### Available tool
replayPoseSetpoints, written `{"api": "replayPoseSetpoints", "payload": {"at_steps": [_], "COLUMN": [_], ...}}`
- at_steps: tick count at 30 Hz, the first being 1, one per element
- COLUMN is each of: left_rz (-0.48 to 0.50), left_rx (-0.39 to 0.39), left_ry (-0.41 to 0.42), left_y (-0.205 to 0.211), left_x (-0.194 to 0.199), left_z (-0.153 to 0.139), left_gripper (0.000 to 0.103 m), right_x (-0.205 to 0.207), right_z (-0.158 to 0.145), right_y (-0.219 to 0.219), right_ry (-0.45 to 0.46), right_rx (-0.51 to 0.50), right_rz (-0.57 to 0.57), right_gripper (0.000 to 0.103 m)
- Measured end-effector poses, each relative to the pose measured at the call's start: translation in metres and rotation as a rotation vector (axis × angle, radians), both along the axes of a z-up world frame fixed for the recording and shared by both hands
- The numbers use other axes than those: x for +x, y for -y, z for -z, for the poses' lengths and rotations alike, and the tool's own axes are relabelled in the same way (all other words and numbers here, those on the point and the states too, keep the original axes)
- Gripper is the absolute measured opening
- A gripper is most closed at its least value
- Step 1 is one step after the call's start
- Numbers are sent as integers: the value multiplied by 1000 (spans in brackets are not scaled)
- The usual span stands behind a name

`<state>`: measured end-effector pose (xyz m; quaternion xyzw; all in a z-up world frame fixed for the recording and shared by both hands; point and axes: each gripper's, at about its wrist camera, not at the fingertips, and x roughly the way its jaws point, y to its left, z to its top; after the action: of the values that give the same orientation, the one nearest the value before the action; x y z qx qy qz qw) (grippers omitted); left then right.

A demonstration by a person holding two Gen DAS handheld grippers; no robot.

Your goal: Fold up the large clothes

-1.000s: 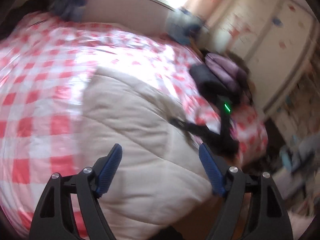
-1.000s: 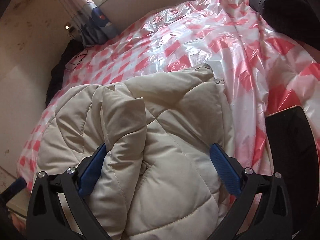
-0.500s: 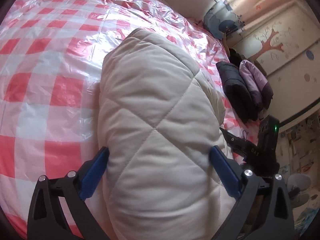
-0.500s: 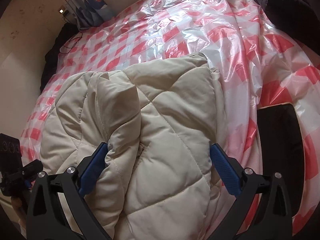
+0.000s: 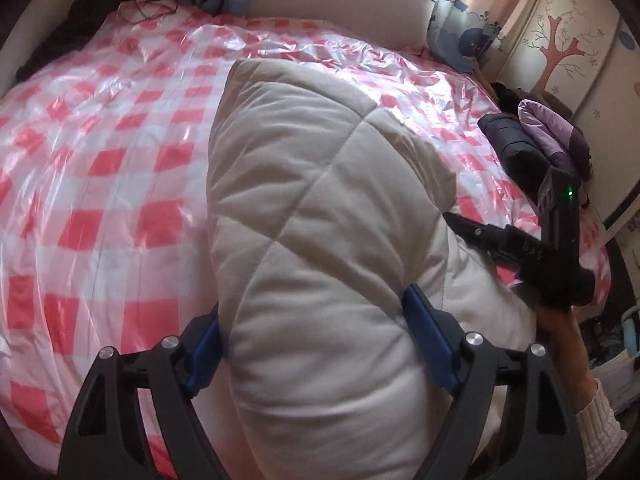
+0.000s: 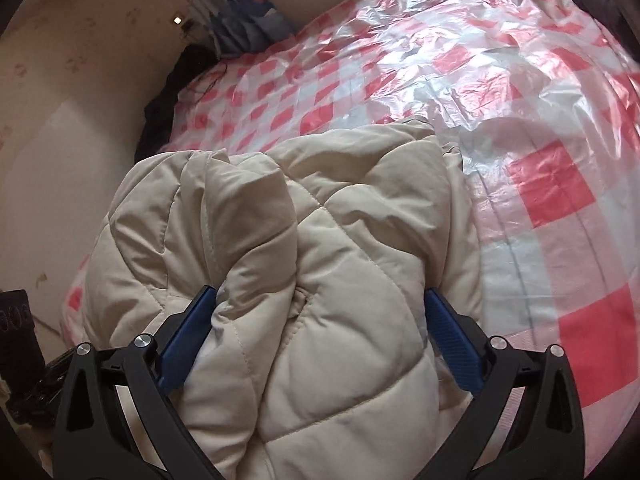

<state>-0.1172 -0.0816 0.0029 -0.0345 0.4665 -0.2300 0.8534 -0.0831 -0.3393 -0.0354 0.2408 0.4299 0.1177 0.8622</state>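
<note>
A cream quilted puffer jacket point(image 5: 320, 220) lies folded in a thick bundle on the red-and-white checked plastic sheet point(image 5: 100, 160) over the bed. My left gripper point(image 5: 316, 340) has its jaws wide apart on either side of the bundle's near end, blue pads against the fabric. My right gripper point(image 6: 320, 336) straddles the other end of the jacket point(image 6: 320, 240) the same way, jaws wide. The right gripper's black body point(image 5: 556, 248) shows at the right in the left wrist view.
A dark jacket and a purple jacket point(image 5: 532, 140) are stacked at the bed's right edge. Blue patterned cushions point(image 5: 460, 28) lean against the headboard. A dark cloth point(image 6: 168, 92) lies by the wall. A black device point(image 6: 16, 340) stands at the bed's left edge.
The left gripper has swung from looking across the bed to straddling the jacket bundle. The right gripper has pushed further onto the jacket, and the bundle looks lifted and bunched between the jaws.
</note>
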Motion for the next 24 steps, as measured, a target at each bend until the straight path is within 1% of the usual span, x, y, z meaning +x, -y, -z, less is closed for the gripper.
{"api": "replayPoseSetpoints", "payload": {"at_steps": [2,4,5,6,8,9,10,11,12,13,14,15,16,17,18,19,20,22,23,24], "left_rz": [28,12,-3,-9,-4,0,5,9,12,15,31,41,48,52,52,44,32,21,19,16], "left_rx": [-15,-49,-55,-49,-20,-1,22,40,57,61,56,61,74,82,82,78,70,52,55,60], "left_ry": [-5,-5,10,16,12,24,40,55,67,73,75,80,82,79,71,55,39,28,31,38], "left_y": [-2,-7,-9,-8,-1,4,9,13,16,18,19,22,24,26,25,23,20,13,11,10], "left_x": [1,5,9,10,17,16,14,11,9,7,6,6,5,5,6,8,9,8,6,2], "left_z": [-3,-13,-18,-20,-16,-14,-12,-12,-12,-11,-10,-10,-11,-13,-14,-15,-15,-14,-14,-15], "left_gripper": [80,80,80,80,80,80,80,81,82,82,82,83,83,83,83,83,83,83,83,83], "right_x": [-1,-4,-6,-6,-1,6,14,22,35,48,54,56,54,52,46,39,28,-8,-27,-44], "right_z": [-8,-26,-36,-49,-70,-75,-76,-71,-58,-37,-11,13,23,22,14,2,-14,-48,-60,-66], "right_y": [3,5,5,6,2,1,-4,-9,-12,-14,-14,-4,7,12,15,17,16,11,7,0], "right_ry": [-38,-44,-23,16,81,87,86,68,14,-41,-75,-124,-140,-143,-146,-125,-80,31,67,79], "right_rx": [-49,-126,-155,-167,-179,-192,-200,-219,-266,-319,-303,-222,-148,-136,-137,-143,-146,-126,-129,-148], "right_rz": [-14,-8,-3,4,4,2,-5,-7,-4,-14,-40,-31,-11,1,22,30,17,-26,-42,-67], "right_gripper": [97,97,97,97,97,97,97,97,97,97,97,97,97,97,97,97,97,97,97,97]}}
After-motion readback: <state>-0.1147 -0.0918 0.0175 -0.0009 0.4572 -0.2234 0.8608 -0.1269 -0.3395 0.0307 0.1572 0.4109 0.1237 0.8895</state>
